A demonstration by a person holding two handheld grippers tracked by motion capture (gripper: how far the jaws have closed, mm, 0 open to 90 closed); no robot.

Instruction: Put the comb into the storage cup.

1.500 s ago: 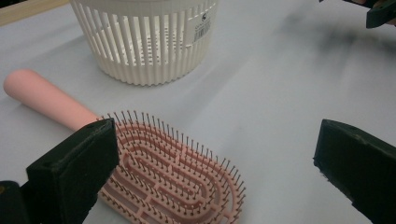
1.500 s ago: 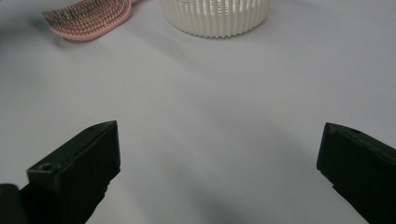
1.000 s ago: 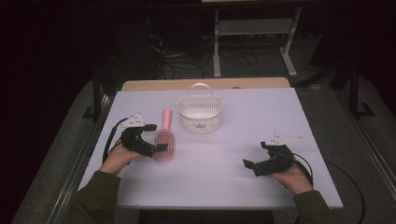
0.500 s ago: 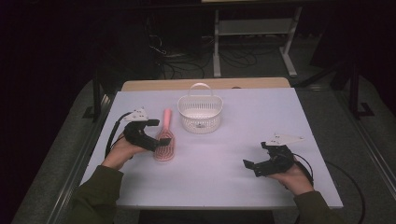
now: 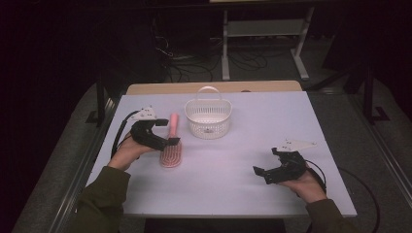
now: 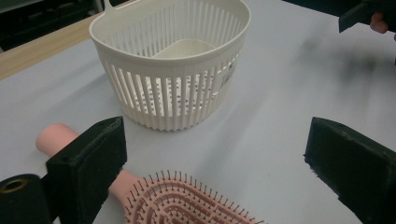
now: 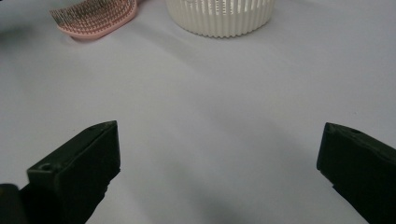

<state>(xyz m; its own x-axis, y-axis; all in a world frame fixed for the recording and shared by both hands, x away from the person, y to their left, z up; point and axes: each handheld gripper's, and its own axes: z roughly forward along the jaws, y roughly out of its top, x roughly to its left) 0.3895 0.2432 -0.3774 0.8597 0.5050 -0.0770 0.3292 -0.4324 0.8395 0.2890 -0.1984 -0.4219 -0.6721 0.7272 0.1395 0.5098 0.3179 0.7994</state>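
Left gripper point(image 5: 167, 132) has crept up-frame along the pink hairbrush point(image 5: 170, 150), left of centre, jaws wide and just starting to close, brush between them, not pinched. Pickup prob. next, basket point(image 5: 208, 118) just beyond. Right gripper point(image 5: 265, 173) open, unmoved, lower right.

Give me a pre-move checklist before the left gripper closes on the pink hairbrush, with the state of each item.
1. Left gripper jaws spread wide enough for the brush: ok, though they have just been closing slightly.
2. Pink hairbrush between the jaws: ok, its head lies between them in the left gripper view, with no pad pressing on it yet.
3. Brush lying flat on the table, bristles up: ok.
4. White basket upright, open at the top, and apart from the brush: ok.
5. Right gripper out of the way: ok, open, with nothing between its jaws, at the table's near right.
6. Height of the pads over the brush: cannot tell.
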